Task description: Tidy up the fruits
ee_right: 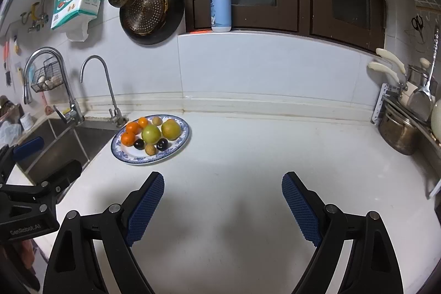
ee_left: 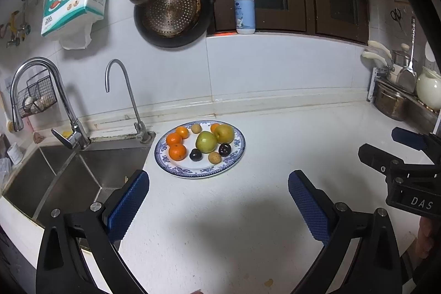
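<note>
**Fruit sits on the plate, both grippers wait with nothing in them**

Jaws on the left gripper (ee_left: 217,207) stand wide apart, and nothing is between them. Its blue pads (ee_left: 128,207) touch no fruit; they hang over the bare white tabletop (ee_left: 275,156). Jaws on the right gripper (ee_right: 223,207) are wide too, and they hold nothing. They also point at bare tabletop, near the front.

Farther out, to the left, lies a blue and white plate (ee_left: 239,153). All the fruit in view is on it. The oranges (ee_left: 176,139) sit together on the left side. One more orange peeks out at the far side, behind the yellow apple (ee_left: 224,132). The green apple (ee_left: 206,141) is in the middle, touching the yellow one. Two dark plums (ee_left: 195,154) lie at the near side, apart from each other. Three small brown fruits (ee_left: 215,157) are spread around, one far and one near. The sink (ee_left: 82,178) is just left of the plate.

Which step is this? It could be the time before sorting, or the fruit could be gathered on the plate already. These pictures fit both. Like fruits are partly grouped, but not fully.

Any pick from here would need a gripper to reach far and left to the plate. The fruits sit close, so the jaws would have to go around just one.
</note>
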Demonstrator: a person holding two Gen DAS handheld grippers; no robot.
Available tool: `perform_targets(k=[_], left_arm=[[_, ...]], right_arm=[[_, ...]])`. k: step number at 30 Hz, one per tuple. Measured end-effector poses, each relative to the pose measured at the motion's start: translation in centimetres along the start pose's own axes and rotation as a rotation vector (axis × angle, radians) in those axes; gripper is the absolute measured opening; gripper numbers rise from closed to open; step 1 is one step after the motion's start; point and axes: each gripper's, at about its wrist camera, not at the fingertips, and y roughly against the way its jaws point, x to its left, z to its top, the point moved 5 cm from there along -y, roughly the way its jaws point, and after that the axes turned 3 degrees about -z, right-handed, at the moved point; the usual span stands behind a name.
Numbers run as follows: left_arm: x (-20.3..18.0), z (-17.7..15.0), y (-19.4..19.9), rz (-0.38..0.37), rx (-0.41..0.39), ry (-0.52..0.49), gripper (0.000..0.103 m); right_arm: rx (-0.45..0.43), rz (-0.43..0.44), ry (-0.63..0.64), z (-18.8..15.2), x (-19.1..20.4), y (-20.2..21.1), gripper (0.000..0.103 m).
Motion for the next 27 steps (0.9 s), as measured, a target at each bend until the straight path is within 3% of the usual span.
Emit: perform_targets(k=[27], left_arm=[[0.1,-0.4,0.8,-0.034,-0.002,-0.012,0.103]], right_arm=[[0.0,-0.023,-0.009,-0.7,-0.2,1.5,0.088]])
